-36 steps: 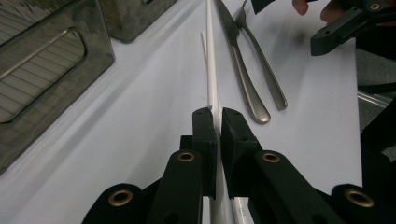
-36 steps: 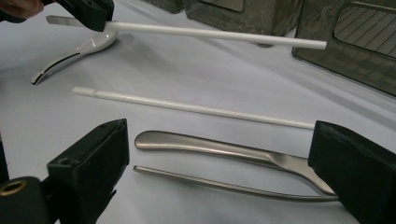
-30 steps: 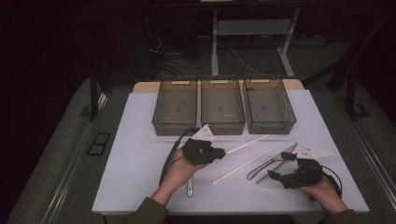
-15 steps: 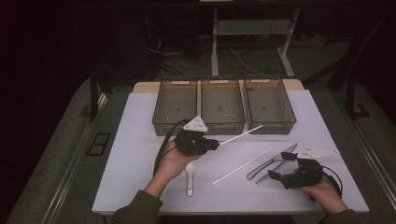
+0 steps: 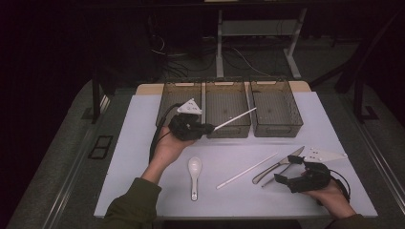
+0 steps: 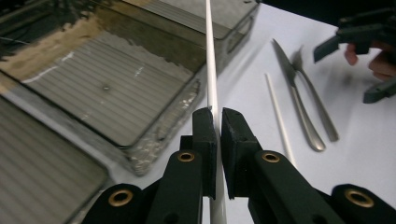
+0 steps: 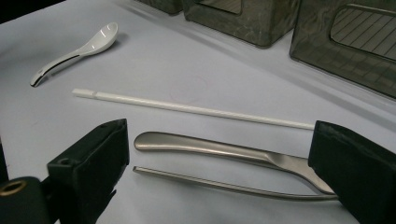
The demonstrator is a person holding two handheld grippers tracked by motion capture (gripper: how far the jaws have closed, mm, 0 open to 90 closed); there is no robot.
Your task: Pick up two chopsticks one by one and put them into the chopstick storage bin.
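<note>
High view, bins: three dark see-through bins stand side by side along the far edge of the mat: left bin (image 5: 177,102), middle bin (image 5: 228,106), right bin (image 5: 275,107).
Bin contents: nothing visible inside any of them; ribbed floors show through.
Left gripper: left gripper (image 5: 210,127) is raised in front of the left and middle bins, a white three-cornered plate on top.
Left gripper state: jaws pressed together on a white chopstick (image 5: 234,118), as seen in the left gripper view, left gripper (image 6: 218,119), chopstick (image 6: 209,56).
Held chopstick position: off the mat, slanting up and away from the jaws, its free end over the middle bin.
Right gripper: right gripper (image 5: 288,170) rests low at the near right of the mat, jaws spread wide and holding nothing; in its own view, right gripper (image 7: 219,149).
Between the right jaws: a knife (image 7: 224,149) and a fork (image 7: 224,185) lie flat on the mat, side by side; whether they touch, cannot tell.
Second chopstick: second chopstick (image 5: 246,171) lies flat on the mat, just left of the knife (image 5: 277,165).
Spoon: white spoon (image 5: 194,174) lies on the mat near the left forearm, bowl toward the bins.
Obstructions: none over the bin openings other than the held chopstick.
Surface: white mat (image 5: 133,157) on a table.
Room: dark; table legs and cables show on the floor behind.
</note>
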